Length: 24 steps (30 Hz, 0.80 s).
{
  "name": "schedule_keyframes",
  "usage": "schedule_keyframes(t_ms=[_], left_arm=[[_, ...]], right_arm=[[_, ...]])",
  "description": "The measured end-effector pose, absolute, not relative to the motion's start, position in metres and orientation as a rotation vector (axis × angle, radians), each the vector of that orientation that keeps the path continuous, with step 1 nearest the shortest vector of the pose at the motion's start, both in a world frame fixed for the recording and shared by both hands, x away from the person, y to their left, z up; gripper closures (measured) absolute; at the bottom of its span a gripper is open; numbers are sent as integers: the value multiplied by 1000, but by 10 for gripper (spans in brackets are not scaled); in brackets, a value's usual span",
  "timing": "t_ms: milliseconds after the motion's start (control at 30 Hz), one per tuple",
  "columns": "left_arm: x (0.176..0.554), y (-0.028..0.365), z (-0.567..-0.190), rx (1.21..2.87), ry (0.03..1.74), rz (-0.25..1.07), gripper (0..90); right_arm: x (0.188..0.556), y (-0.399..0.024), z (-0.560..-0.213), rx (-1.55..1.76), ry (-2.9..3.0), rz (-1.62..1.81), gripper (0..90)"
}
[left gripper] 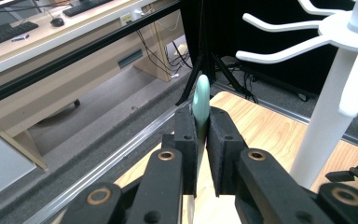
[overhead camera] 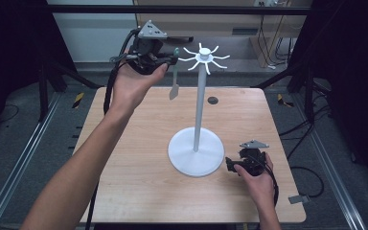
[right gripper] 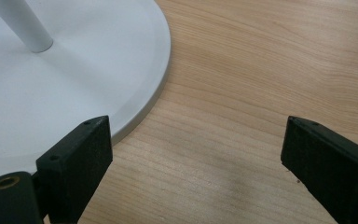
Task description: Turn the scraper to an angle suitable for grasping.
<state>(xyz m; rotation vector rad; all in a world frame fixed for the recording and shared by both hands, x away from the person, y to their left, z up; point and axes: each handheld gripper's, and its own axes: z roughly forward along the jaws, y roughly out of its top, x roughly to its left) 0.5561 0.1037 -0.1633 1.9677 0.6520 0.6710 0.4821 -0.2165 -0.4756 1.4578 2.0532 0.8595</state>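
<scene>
While the left gripper (overhead camera: 172,60) is raised up near the top of the rack (overhead camera: 199,108), its jaws are clamped tight on the green handle end of a spatula (overhead camera: 174,86), which hangs straight down below them over the table (overhead camera: 124,158). Just past the jaws sit the rack's hooks (overhead camera: 206,57), close but not touching the spatula yet, so the pickup looks done and the hanging part isn't. What's left, going by this: slide the handle end over a hook and let go. None of the hooks carries anything so far. Further out and lower, the right gripper (overhead camera: 230,164) rests on the table with jaws spread wide and nothing between them, right beside the rack's round base (right gripper: 65,93).
</scene>
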Motion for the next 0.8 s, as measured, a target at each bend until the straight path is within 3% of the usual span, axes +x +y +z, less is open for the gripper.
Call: schedule_keyframes(t_ms=[800], left_arm=[[550,97,-158,1929,595,662,829]], right_arm=[[482,-217,-476,1468,2048,861,91]])
